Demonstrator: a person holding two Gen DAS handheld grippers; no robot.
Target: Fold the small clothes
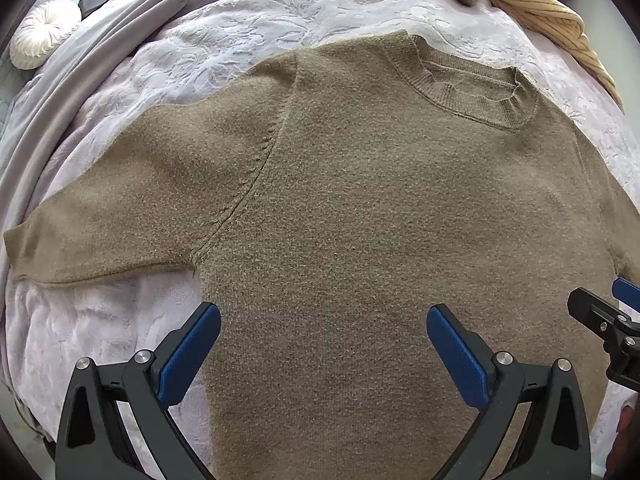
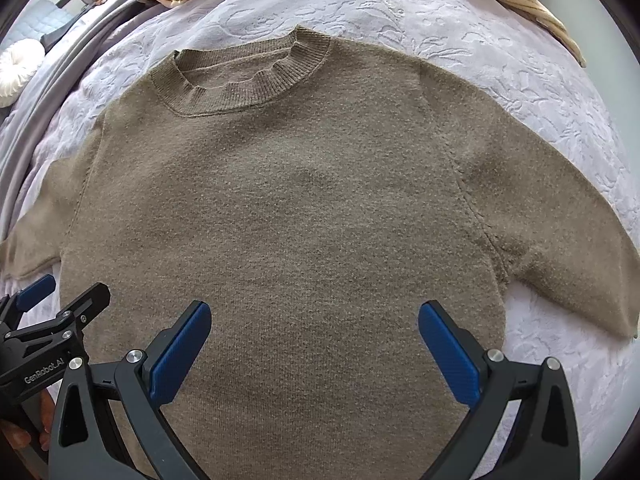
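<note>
Bed w/ a pale lilac embossed bedspread [image 1: 248, 32] fills both views; a cream striped knit garment [image 1: 532, 4] is heaped at the far edge and a round white pleated cushion [image 1: 44, 34] sits off to the far left. Spread flat on the bedspread, front up, is the olive-brown knit sweater [image 2: 280, 208] — ribbed collar [image 2: 244, 88] away from the grippers, both sleeves out to the sides.

Progress, as I judge it: garment looks laid out and smoothed, but no fold made yet. Sleeves, sides and the lengthwise fold are all left.

The left gripper [image 1: 323, 344] hangs over the sweater's lower left body, jaws spread wide, nothing between them. The right gripper [image 2: 314, 340] is likewise spread and empty over the lower right body. The two are side by side, near the hem end; can't tell if either touches the knit.
</note>
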